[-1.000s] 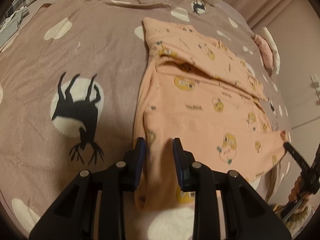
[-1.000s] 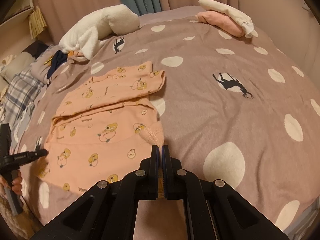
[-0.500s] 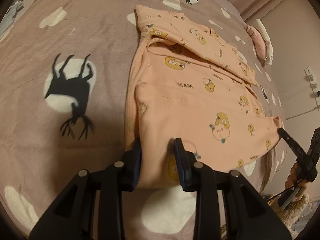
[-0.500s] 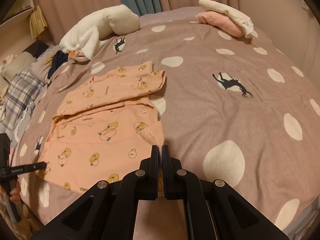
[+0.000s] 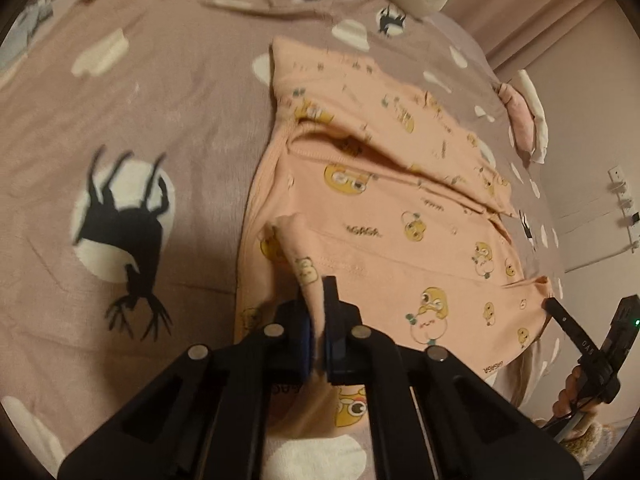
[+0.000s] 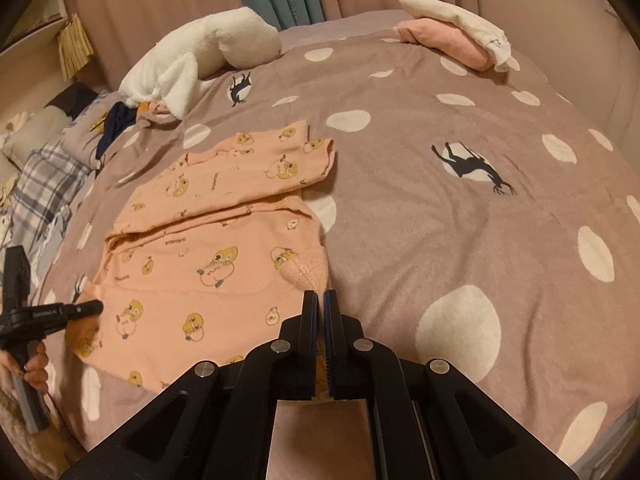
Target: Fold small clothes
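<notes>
Both grippers now pinch the garment (image 5: 400, 220) on the bed (image 6: 440, 208): the left gripper (image 5: 318, 320), open a second ago, has closed on the near hem; the right gripper (image 6: 321, 320) stays closed on its corner, so folding can begin.

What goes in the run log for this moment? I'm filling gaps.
phase: fold grasp | left gripper: shut on peach printed cotton garment edge | right gripper: shut on its corner | surface: mauve dotted blanket

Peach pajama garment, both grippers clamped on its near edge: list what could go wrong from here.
1. The left gripper pinches only a narrow bunched ridge of the peach pajama garment; it may slip out on lifting.
2. The right gripper holds just the ribbed cuff, so the fold could come out uneven.
3. The loosely layered upper part could drag and wrinkle.
</notes>
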Demonstrator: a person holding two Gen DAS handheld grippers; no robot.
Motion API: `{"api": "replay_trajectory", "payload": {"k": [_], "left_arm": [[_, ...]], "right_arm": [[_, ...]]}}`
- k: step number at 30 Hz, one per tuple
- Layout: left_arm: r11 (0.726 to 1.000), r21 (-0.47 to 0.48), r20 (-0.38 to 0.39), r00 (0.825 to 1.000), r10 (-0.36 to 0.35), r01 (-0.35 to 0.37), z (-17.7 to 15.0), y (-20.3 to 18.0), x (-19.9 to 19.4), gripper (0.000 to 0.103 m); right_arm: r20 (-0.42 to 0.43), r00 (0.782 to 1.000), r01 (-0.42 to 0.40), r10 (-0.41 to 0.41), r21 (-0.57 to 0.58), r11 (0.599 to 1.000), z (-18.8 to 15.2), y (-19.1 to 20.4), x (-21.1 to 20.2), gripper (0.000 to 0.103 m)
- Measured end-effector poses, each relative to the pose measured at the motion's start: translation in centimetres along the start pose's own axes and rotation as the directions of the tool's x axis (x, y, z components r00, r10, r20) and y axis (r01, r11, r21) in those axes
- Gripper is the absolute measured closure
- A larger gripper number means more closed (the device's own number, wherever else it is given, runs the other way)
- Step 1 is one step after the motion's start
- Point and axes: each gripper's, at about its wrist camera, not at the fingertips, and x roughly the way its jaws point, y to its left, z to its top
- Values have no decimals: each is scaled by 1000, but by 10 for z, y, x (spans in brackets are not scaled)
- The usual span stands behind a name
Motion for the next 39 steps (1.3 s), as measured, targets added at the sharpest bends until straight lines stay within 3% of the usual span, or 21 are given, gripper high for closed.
{"api": "replay_trajectory", "payload": {"k": [6, 11, 15, 18, 23, 25, 27, 30, 33, 39], "left_arm": [[997, 62, 127, 991, 34, -42, 9, -20, -38, 101], [992, 111, 222, 975, 27, -52, 20, -38, -67, 101], [990, 134, 256, 967, 6, -41, 26, -46, -79, 101], [987, 154, 221, 975, 14, -49, 29, -46, -72, 101], [998, 58, 94, 995, 19, -24, 26, -15, -47, 99], [1000, 25, 53, 998, 18, -20, 25, -6, -36, 92], [1000, 0, 13, 1000, 7, -7, 23, 1, -25, 75], [1000, -13, -27, 1000, 1, -2, 22, 3, -14, 63], [999, -34, -84, 996, 4, -7, 21, 8, -1, 63], [997, -47, -155, 986, -68, 61, 21, 8, 20, 65]], "right_arm": [[55, 998, -36, 36, 1, 999, 14, 4, -13, 99], [103, 993, -47, 49, -20, 999, 30, 12, -23, 99], [124, 990, -66, 69, -32, 997, 40, 18, -26, 99], [135, 989, -53, 59, -44, 998, 44, 23, -27, 99], [113, 993, -30, 33, -31, 999, 38, 20, -22, 99], [99, 995, -13, 13, -7, 1000, 33, 13, -19, 99], [77, 997, -21, 19, 28, 999, 28, 2, -15, 99], [40, 999, -18, 15, 67, 998, 19, -9, -9, 99], [16, 1000, -8, 7, 79, 997, 11, -14, -6, 99], [2, 1000, 1, -1, 76, 997, 8, -12, -2, 99]]}}
